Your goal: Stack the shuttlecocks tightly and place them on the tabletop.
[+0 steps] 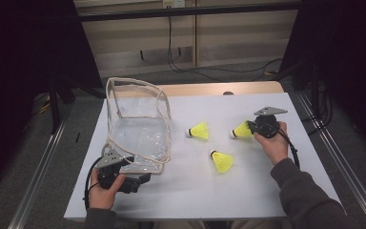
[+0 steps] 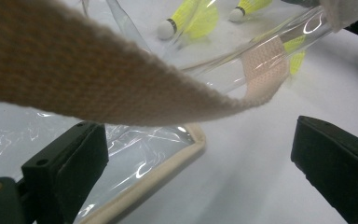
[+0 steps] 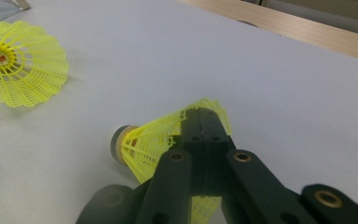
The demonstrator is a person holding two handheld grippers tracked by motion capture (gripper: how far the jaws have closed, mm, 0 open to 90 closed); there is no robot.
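A clear plastic bag (image 1: 138, 129) with beige trim stands open on the white board (image 1: 267, 191) at the left. My left gripper (image 1: 143, 179) sits at the bag's near corner, open. In the left gripper view its jaws stand wide apart around the trim corner (image 2: 186, 149), and a beige strap (image 2: 98, 74) crosses close overhead. Three yellow shuttlecocks lie on the board: one in the middle (image 1: 199, 130), one nearer (image 1: 222, 161), one at the right (image 1: 242, 130). My right gripper (image 1: 251, 127) is shut on the skirt of the right shuttlecock (image 3: 154, 142), whose cork points left.
The wooden table edge (image 1: 209, 89) runs behind the board. Cables (image 1: 195, 67) lie on the floor beyond. Metal rails (image 1: 333, 157) flank the table. Another shuttlecock (image 3: 23, 63) lies at the upper left of the right gripper view.
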